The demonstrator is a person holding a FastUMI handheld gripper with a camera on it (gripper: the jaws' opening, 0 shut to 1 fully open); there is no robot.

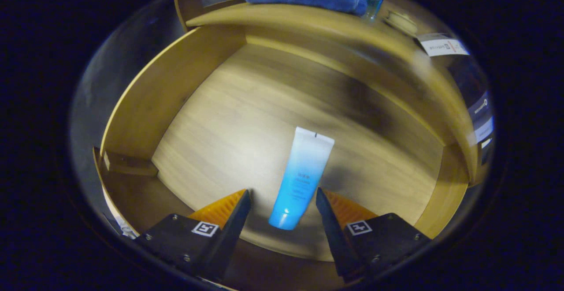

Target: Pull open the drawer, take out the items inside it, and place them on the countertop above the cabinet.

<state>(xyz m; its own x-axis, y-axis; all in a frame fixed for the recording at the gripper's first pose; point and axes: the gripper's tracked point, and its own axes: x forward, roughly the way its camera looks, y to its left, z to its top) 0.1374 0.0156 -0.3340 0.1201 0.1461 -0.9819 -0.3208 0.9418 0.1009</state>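
Now tool (283, 198) spread wide, tube (301, 177) between fingers, untouched, on drawer (246, 119) floor.

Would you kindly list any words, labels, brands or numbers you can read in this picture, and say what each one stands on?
No text can be read here.
Tube lying in the open drawer, its cap end between the open gripper fingers: small print, too faint to read.
White label beyond the countertop: print blurred.
Square markers on the gripper: coded patterns, not words.
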